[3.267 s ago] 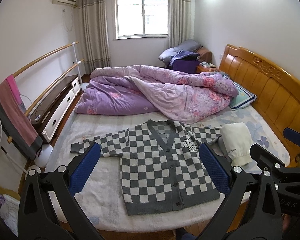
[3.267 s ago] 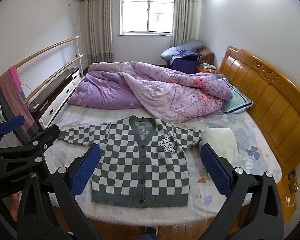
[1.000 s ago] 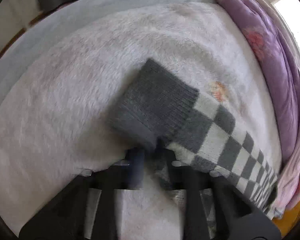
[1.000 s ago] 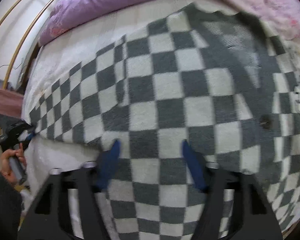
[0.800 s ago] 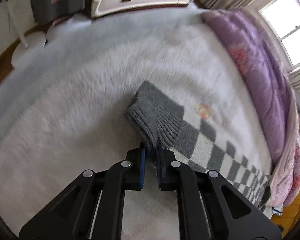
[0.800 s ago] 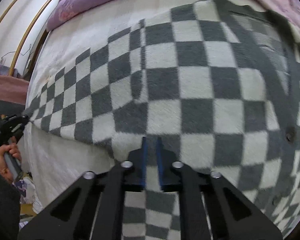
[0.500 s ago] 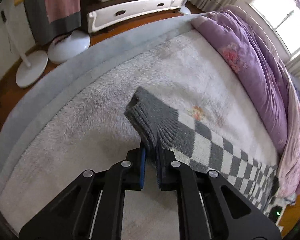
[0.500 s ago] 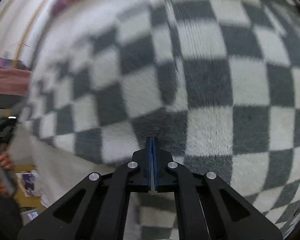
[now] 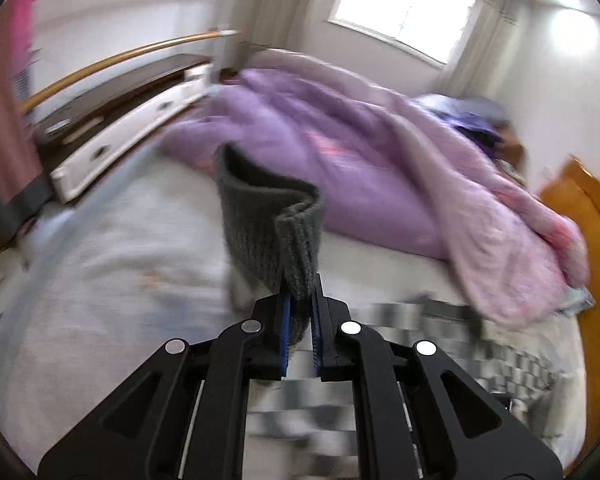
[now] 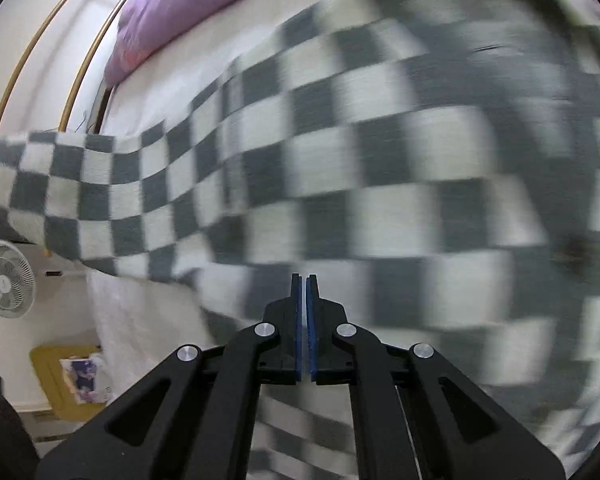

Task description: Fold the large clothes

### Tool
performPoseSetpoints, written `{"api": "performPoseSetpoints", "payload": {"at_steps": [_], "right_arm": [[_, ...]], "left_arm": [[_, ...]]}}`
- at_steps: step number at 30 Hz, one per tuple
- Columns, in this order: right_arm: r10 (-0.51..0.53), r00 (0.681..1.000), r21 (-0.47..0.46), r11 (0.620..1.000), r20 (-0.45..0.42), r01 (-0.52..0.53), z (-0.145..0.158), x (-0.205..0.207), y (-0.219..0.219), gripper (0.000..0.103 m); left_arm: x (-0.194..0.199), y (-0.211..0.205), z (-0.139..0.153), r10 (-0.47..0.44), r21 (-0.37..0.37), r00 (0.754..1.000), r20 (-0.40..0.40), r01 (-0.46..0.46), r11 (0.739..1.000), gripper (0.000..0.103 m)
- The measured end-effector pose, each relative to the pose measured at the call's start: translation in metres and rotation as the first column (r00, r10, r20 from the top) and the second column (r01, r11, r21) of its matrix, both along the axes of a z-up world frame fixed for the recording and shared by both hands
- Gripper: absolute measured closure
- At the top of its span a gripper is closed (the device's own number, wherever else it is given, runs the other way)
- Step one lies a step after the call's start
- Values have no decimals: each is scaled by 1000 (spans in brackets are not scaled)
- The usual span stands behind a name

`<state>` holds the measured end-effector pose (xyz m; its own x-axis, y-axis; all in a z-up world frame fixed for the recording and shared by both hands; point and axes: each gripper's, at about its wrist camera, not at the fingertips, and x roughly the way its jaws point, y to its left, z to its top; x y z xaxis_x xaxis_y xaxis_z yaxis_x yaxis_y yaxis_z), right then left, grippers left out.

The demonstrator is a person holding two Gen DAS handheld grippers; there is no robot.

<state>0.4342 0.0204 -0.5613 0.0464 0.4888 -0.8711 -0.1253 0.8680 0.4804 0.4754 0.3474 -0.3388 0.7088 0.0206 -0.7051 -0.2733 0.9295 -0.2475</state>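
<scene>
A grey and white checked cardigan (image 10: 380, 184) lies on the bed. My left gripper (image 9: 299, 304) is shut on its grey ribbed sleeve cuff (image 9: 268, 224) and holds it raised above the white bed cover (image 9: 100, 272). The checked body shows blurred below and to the right in the left wrist view (image 9: 480, 344). My right gripper (image 10: 303, 292) is shut at the cardigan's side near the armpit, its jaws pressed together on the fabric. The lifted sleeve (image 10: 72, 196) stretches out to the left in the right wrist view.
A purple and pink duvet (image 9: 372, 160) is bunched at the far side of the bed. A wooden headboard (image 9: 588, 216) stands at the right. A white drawer unit (image 9: 128, 132) and wooden rails stand left of the bed. A floor fan (image 10: 6, 284) stands beside the bed.
My left gripper has lifted the cuff off the bed and swung it toward the cardigan body. The right gripper stays shut on the cardigan; the sleeve now hangs raised at the left.
</scene>
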Motion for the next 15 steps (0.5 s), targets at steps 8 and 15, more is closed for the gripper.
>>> {"api": "performPoseSetpoints", "payload": {"at_steps": [8, 15], "right_arm": [[-101, 989, -127, 985, 106, 114, 42, 3, -179, 98], [-181, 971, -215, 953, 158, 213, 59, 12, -321, 98]], "left_arm": [[66, -227, -33, -245, -73, 968, -52, 241, 968, 94], [98, -383, -132, -387, -186, 895, -224, 350, 918, 94]]}}
